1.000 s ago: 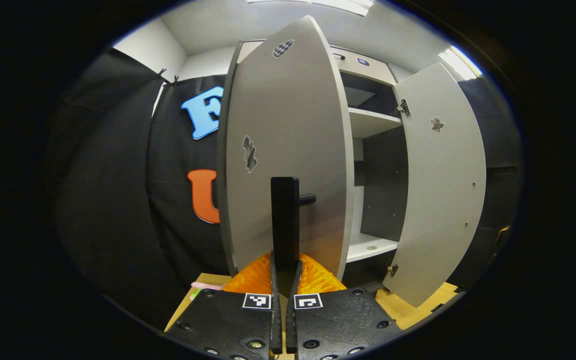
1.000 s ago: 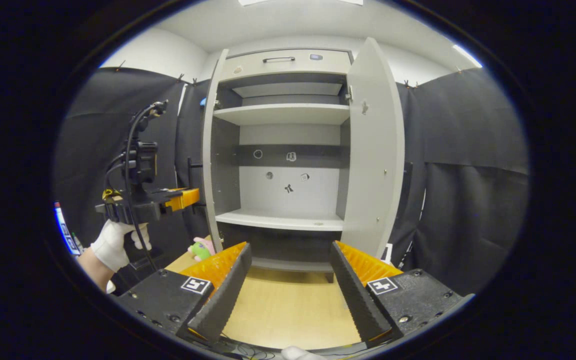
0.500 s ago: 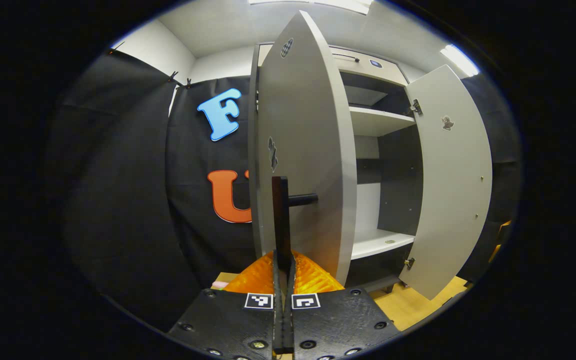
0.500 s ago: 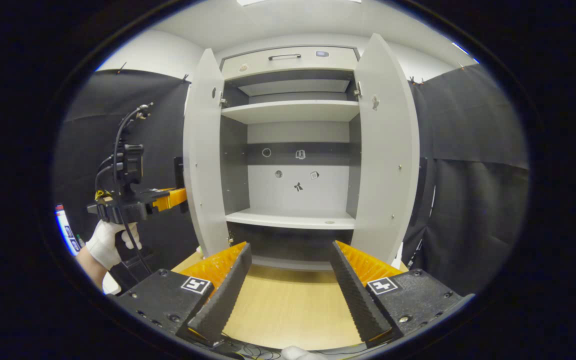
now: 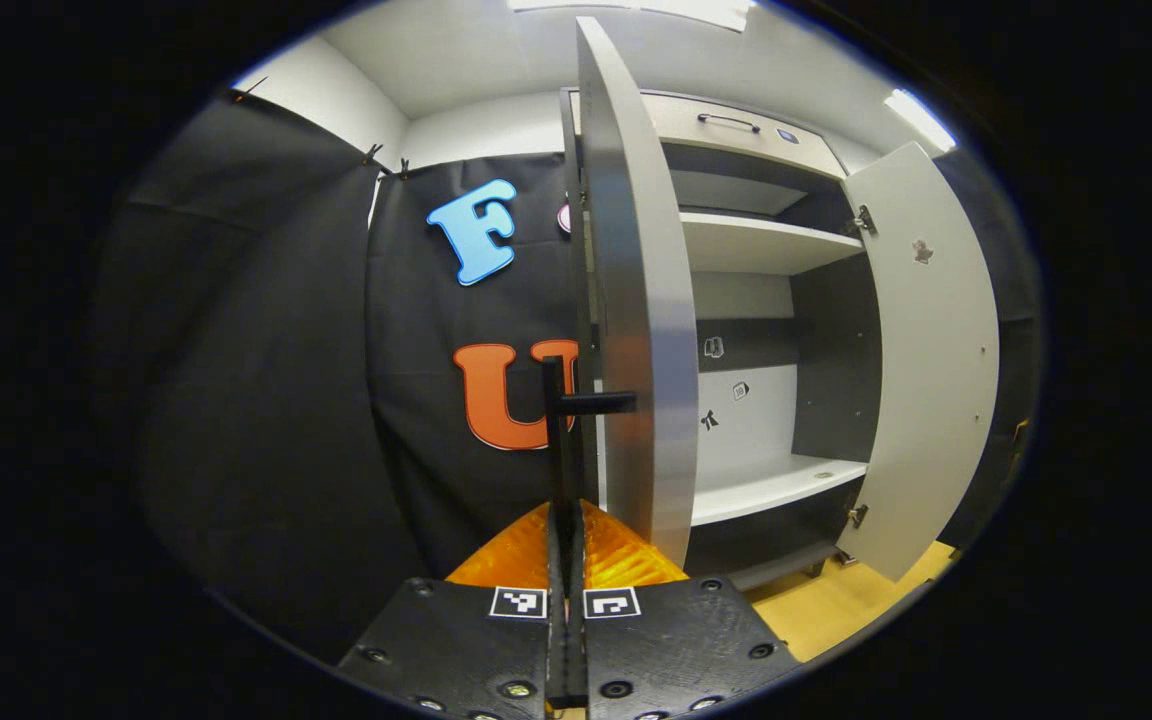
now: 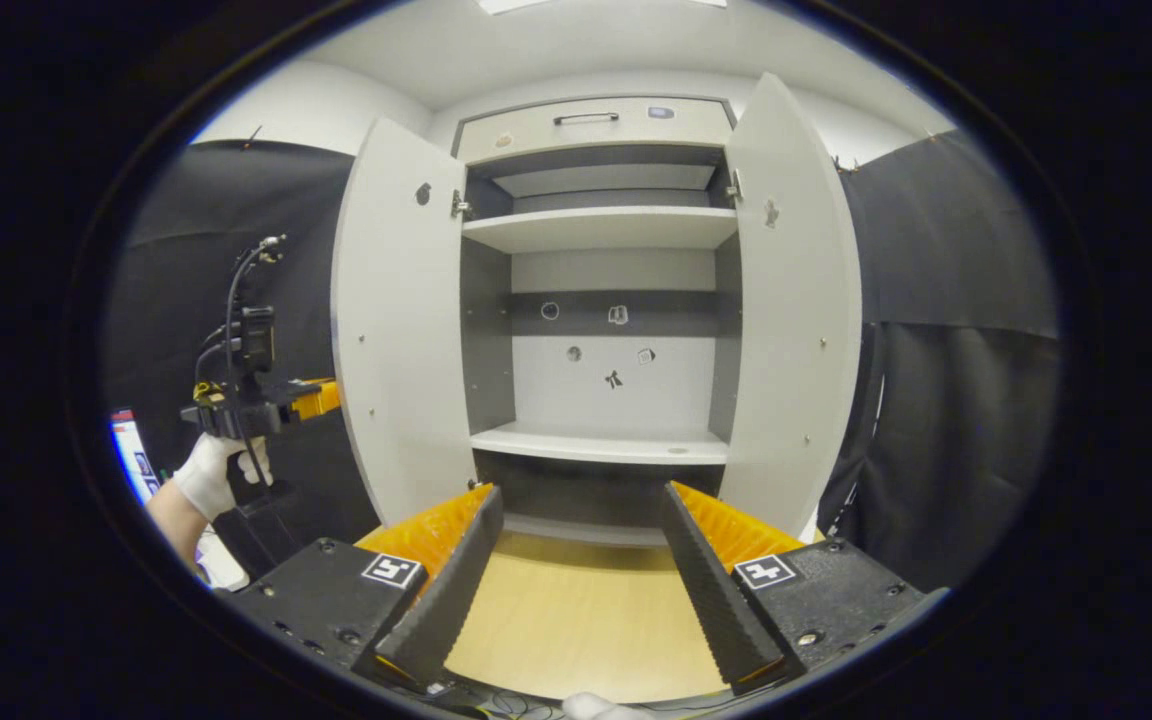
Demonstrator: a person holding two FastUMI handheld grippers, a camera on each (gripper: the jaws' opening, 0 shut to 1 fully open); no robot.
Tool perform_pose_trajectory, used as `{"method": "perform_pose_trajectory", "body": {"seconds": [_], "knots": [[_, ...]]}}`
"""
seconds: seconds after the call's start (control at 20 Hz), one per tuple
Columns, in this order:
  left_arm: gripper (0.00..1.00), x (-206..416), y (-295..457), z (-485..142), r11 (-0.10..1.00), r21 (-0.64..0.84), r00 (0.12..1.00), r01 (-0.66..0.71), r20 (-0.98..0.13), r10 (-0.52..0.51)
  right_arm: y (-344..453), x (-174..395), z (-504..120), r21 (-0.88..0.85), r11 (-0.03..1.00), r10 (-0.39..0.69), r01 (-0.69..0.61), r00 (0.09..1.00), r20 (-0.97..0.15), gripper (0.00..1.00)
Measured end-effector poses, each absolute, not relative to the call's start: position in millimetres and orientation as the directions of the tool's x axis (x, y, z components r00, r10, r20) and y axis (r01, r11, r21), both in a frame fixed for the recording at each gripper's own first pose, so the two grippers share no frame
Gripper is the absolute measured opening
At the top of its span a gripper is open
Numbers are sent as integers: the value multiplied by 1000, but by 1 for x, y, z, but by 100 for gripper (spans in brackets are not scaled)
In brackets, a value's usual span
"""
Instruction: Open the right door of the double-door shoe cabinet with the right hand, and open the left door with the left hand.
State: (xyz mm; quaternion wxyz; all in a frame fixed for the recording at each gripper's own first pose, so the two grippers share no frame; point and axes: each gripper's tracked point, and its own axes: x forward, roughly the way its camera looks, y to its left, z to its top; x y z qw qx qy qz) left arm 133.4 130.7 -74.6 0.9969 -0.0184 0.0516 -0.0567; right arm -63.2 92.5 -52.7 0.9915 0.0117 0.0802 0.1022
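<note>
on my far left a gloved hand (image 6: 204,474) holds the left gripper (image 5: 566,560), its jaws closed tight on the black handle (image 5: 564,440) of the left door (image 6: 398,330). that door stands swung wide. between the doors i see the cabinet (image 6: 608,230) with bare shelves. the right door (image 6: 794,310) is wide open too. my right gripper (image 6: 576,590) hangs in front with jaws spread, holding nothing.
</note>
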Motion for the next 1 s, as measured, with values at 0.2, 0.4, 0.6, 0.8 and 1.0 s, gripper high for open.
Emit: {"method": "perform_pose_trajectory", "body": {"seconds": [0.2,0.4,0.6,0.8,1.0], "knots": [[0,130,130,-79,991,33,986,130,-110,-126,94,-64,-59,38,980,201,-198,965,-169,98],[0,131,134,-79,995,29,988,90,-126,-86,91,-67,-63,44,982,190,-185,965,-181,99],[0,125,133,-78,998,-6,989,70,-131,-70,81,-68,-60,41,986,164,-159,972,-170,99],[2,115,136,-73,998,60,991,36,-127,-28,79,-67,-60,46,987,161,-155,971,-175,99],[36,94,154,-77,992,117,989,-41,-133,57,78,-64,-58,41,987,158,-153,973,-166,99]]}}
